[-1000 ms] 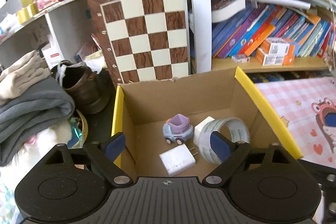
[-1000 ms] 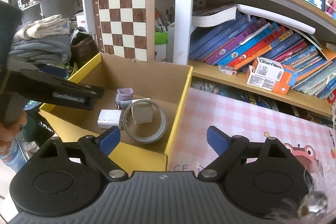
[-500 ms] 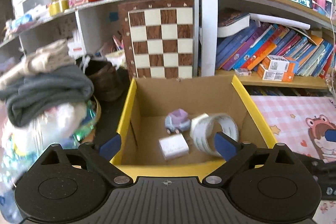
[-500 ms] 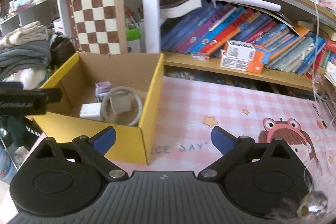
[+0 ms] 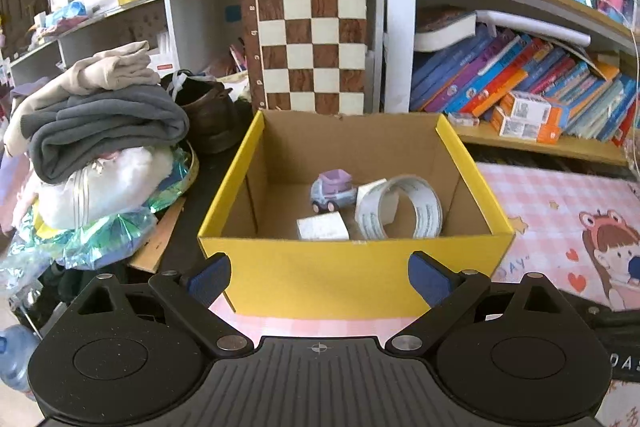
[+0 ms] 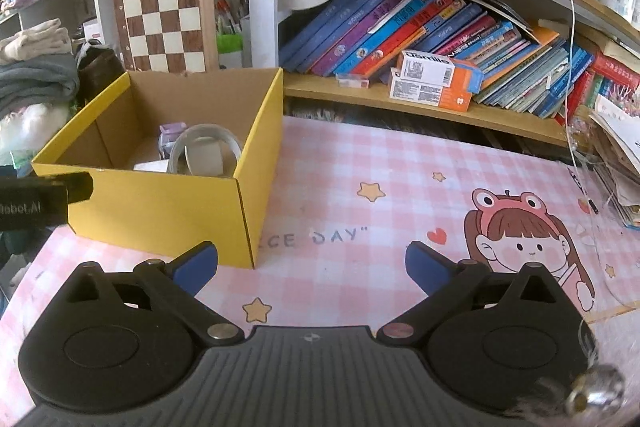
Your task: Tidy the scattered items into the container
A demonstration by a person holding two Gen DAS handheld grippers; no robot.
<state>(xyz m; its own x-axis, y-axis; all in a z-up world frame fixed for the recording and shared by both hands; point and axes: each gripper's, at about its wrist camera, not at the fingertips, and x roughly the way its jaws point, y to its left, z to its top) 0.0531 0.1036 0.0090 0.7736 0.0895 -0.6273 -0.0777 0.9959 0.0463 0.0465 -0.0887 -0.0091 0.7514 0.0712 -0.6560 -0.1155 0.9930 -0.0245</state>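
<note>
The yellow cardboard box (image 5: 340, 259) stands at the left end of a pink checked mat (image 6: 400, 187). Inside it lie a purple toy car (image 5: 333, 191), a roll of clear tape (image 5: 404, 209) on edge and a white charger (image 5: 322, 227). My left gripper (image 5: 320, 277) is open and empty, just in front of the box's near wall. My right gripper (image 6: 311, 265) hovers over the mat to the right of the box (image 6: 160, 211); its jaws are opening and nothing is between them. In the right wrist view the tape roll (image 6: 206, 151) shows above the box rim.
A chessboard (image 5: 310, 47) leans on the shelf behind the box. Folded clothes (image 5: 100, 123) and a brown shoe (image 5: 208, 119) crowd the left side. A low shelf of slanting books (image 6: 420, 39) runs behind the mat. Papers (image 6: 616, 147) stack at the right edge.
Both grippers have drawn back from the box. The left one was over the box's inside and now faces its front wall. Both pairs of jaws stand wider.
</note>
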